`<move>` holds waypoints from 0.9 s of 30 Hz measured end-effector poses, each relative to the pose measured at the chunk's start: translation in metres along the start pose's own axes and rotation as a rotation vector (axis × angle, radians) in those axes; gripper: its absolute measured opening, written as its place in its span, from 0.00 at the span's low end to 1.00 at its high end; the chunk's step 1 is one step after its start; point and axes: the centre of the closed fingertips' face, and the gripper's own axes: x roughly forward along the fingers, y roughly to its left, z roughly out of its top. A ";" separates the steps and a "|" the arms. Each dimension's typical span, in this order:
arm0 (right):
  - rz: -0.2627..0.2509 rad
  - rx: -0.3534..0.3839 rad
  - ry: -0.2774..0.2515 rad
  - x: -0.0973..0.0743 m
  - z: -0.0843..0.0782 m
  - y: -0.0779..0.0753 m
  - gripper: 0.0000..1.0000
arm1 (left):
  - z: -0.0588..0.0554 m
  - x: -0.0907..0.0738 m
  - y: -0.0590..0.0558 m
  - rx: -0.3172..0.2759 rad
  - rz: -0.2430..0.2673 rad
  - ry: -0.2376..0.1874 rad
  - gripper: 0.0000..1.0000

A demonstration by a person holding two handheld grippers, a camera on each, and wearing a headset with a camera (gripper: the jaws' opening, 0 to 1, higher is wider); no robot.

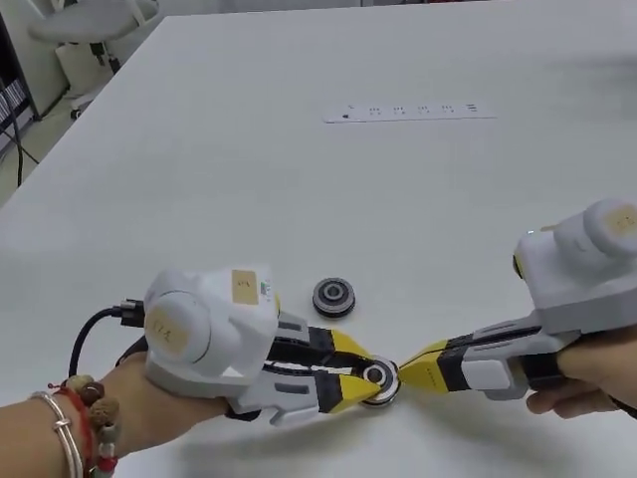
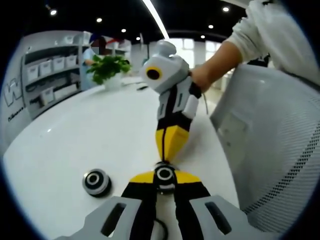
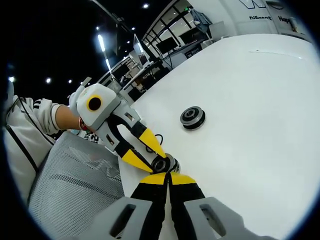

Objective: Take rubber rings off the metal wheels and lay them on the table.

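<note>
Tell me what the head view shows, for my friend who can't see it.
Two hand-held grippers meet over a white table: the left gripper grips a small metal wheel, and the right gripper, shut, touches its edge. A second wheel with a dark rim lies beyond them, and a power strip lies farther back.

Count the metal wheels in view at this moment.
2. One wheel is clamped in the left gripper, with the right gripper touching it; the other wheel lies flat on the table just beyond them. None seems hidden.
</note>
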 end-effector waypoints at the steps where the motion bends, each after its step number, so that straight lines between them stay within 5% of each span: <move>1: -0.001 -0.001 0.001 0.000 0.000 0.001 0.00 | 0.000 0.000 0.000 0.000 0.000 0.001 0.13; 27: 0.012 -0.011 -0.003 0.002 0.002 0.007 0.00 | 0.001 0.001 -0.001 0.003 -0.007 -0.003 0.13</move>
